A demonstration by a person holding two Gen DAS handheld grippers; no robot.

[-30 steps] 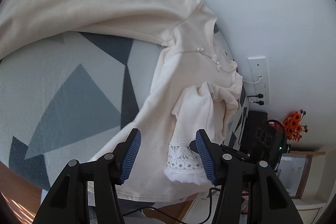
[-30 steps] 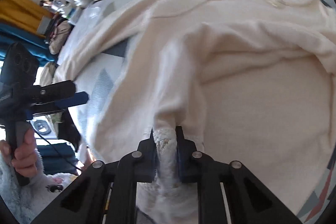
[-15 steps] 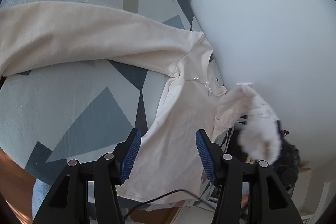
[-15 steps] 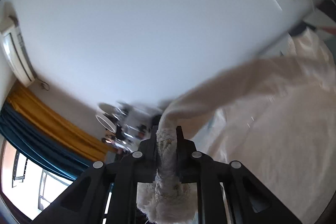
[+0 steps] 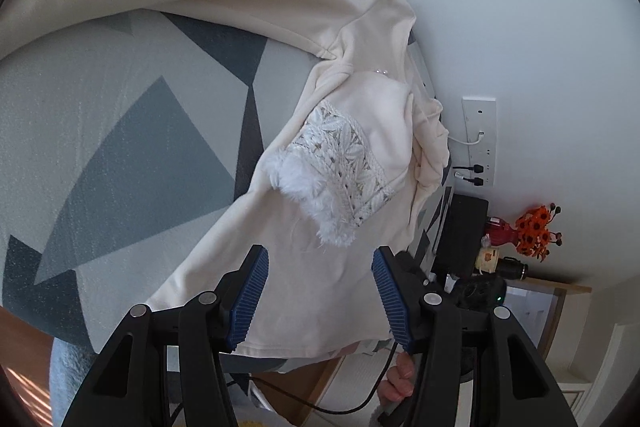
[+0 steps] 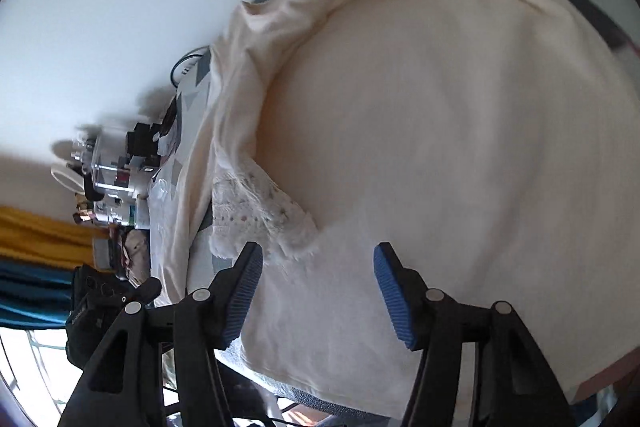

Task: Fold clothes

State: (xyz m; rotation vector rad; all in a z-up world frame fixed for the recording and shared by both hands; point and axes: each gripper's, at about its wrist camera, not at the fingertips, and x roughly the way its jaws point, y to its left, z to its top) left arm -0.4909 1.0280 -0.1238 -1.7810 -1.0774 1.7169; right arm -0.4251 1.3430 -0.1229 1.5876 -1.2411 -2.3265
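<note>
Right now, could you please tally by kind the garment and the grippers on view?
Cream sweater, one lace-and-fur cuff folded onto its body: 1
Grippers, left gripper and right gripper, both open and empty, the right one's jaws having just opened off the cuff: 2
Total: 3

Both the left gripper (image 5: 318,291) and the right gripper (image 6: 318,293) share one build: matte black angular arms with triangular cut-outs, each carrying round silver screw heads; the fingers (image 5: 250,293) end in ribbed blue pads. A thin black cable (image 5: 332,409) trails beneath the left one, beside a hand (image 5: 396,383) on a black handle.
</note>
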